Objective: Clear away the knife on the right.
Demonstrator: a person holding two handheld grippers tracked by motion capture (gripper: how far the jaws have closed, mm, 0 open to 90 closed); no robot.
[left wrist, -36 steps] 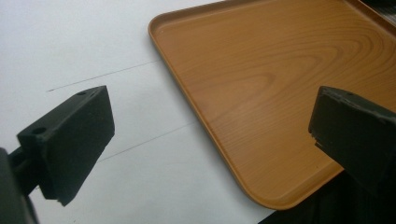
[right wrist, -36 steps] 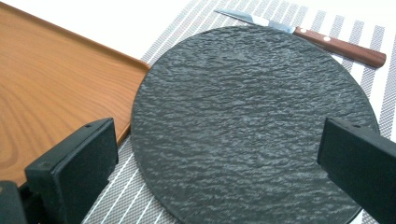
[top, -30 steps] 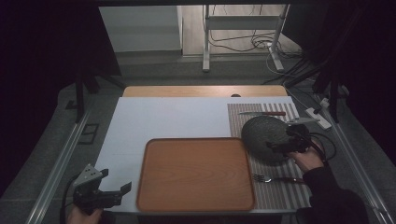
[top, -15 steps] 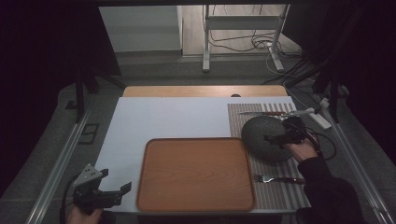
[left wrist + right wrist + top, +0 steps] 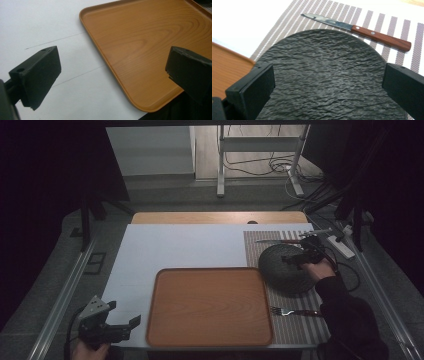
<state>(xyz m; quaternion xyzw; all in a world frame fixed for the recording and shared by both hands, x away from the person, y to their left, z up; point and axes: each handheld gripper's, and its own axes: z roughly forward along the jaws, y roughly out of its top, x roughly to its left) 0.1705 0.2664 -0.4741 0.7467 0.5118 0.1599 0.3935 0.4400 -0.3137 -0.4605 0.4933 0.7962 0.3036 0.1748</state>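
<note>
1. Left tool (image 5: 112, 327) idles spread wide, off the wooden tray's (image 5: 210, 307) left near corner.
2. Dark plate (image 5: 287, 268) lies just right of the tray on the striped mat (image 5: 300, 320).
3. Right tool (image 5: 296, 259), spread, hovers above the plate, nearer; knife (image 5: 359, 29) lies beyond.

High view dim, corners black, light mostly top centre. Gripper views brighter, sharp mid-frame; jaws at bottom edges soft. Slight glare on knife blade (image 5: 329, 21).

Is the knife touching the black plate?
Apart. The right gripper view shows striped mat between the knife and the plate rim.
</note>
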